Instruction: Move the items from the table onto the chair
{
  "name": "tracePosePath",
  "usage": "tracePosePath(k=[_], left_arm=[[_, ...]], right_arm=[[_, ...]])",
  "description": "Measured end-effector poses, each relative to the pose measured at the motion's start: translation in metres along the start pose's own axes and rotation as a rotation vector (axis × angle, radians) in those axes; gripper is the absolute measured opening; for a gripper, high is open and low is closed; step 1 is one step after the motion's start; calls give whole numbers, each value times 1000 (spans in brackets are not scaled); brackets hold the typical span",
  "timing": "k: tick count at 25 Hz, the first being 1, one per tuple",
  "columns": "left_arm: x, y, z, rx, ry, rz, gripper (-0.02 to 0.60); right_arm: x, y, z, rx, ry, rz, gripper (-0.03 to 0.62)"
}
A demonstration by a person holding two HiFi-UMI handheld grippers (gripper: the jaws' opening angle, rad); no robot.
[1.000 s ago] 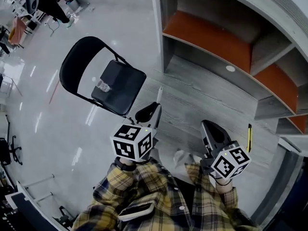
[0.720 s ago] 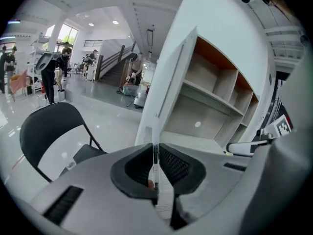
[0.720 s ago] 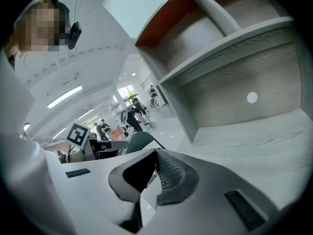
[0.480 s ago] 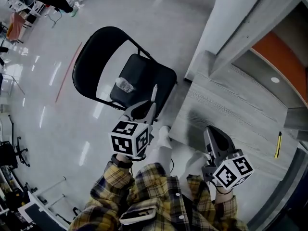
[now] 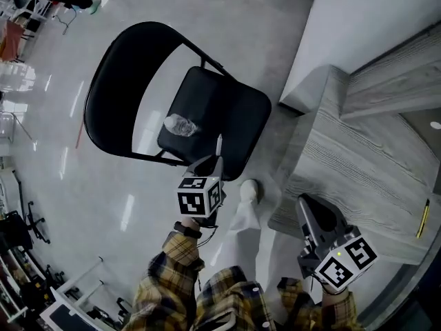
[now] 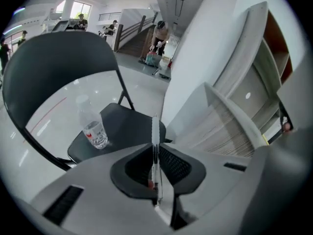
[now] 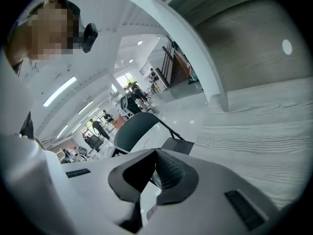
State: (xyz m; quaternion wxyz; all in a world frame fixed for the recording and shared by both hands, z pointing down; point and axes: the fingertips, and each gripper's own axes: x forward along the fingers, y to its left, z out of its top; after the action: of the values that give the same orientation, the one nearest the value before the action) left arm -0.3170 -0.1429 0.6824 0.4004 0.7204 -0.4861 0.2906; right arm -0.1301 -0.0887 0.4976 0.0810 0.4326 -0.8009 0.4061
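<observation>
At eleven o'clock from my left gripper (image 5: 213, 161), a water bottle (image 5: 180, 125) stands on the black folding chair (image 5: 234, 112). My left jaws are nearly closed, pinching a thin white pen (image 6: 155, 131) at the seat's near edge. My right gripper (image 5: 313, 207) is fully closed and empty above the grey table (image 5: 372, 164). A slim yellow tool (image 5: 422, 219) lies at its three o'clock.

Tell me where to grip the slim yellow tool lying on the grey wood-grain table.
Take the slim yellow tool at mid-length from straight above, jaws spanning its narrow width. It lies flat on the grey wood-grain table, so only its long sides are likely graspable.
</observation>
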Motion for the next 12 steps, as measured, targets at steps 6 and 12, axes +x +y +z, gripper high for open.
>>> tracePosePath(k=[6,12], left_arm=[[76,44,-48,-40,102,54,43],[124,73,-74,-65,193,106,44]], right_arm=[[31,-18,-10,23,21,-2,17],[48,-21,-13,40,20,7,17]])
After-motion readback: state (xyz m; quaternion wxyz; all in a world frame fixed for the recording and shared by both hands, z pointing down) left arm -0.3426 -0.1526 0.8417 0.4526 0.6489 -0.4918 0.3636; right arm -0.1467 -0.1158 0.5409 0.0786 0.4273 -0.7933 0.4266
